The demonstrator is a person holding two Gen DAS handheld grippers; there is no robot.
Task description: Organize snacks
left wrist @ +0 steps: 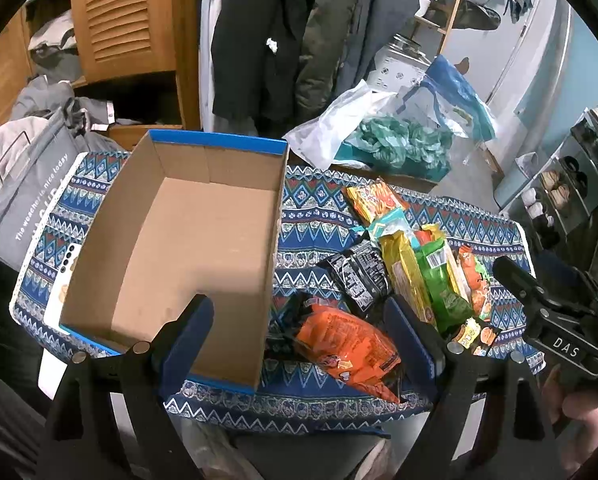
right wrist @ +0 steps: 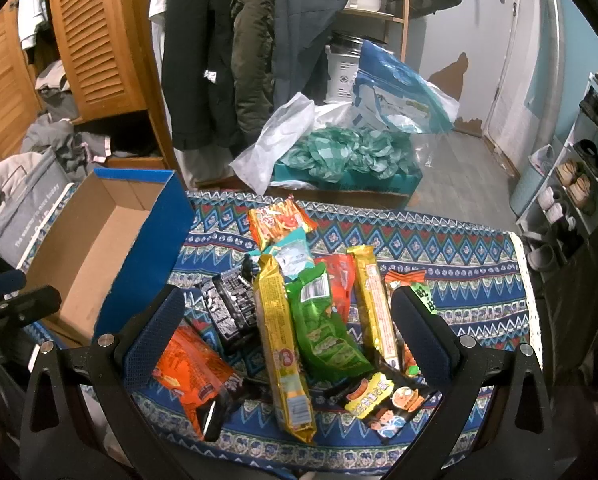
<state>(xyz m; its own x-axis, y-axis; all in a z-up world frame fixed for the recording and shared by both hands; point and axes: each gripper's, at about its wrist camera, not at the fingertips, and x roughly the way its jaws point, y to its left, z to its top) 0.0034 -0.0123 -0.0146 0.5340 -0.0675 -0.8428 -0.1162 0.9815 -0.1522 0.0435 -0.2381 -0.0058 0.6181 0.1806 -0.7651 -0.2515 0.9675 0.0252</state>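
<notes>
Patterned cloth table (right wrist: 439, 240): orange packet (left wrist: 347, 346) lies between my spread, empty left gripper (left wrist: 299, 332), long axis slanting toward me and rightward, empty box (left wrist: 187, 240) just left; right gripper (right wrist: 287, 332) also spread, straddling the snack pile (right wrist: 319, 304).

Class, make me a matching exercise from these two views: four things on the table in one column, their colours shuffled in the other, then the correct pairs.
Things:
1. Box inside
2. Packet nearest the box
3. Long packet in the middle
4. Bag beside that long packet

Colours:
A. green
B. brown
C. yellow
D. orange

Pairs: 1-B, 2-D, 3-C, 4-A
</notes>
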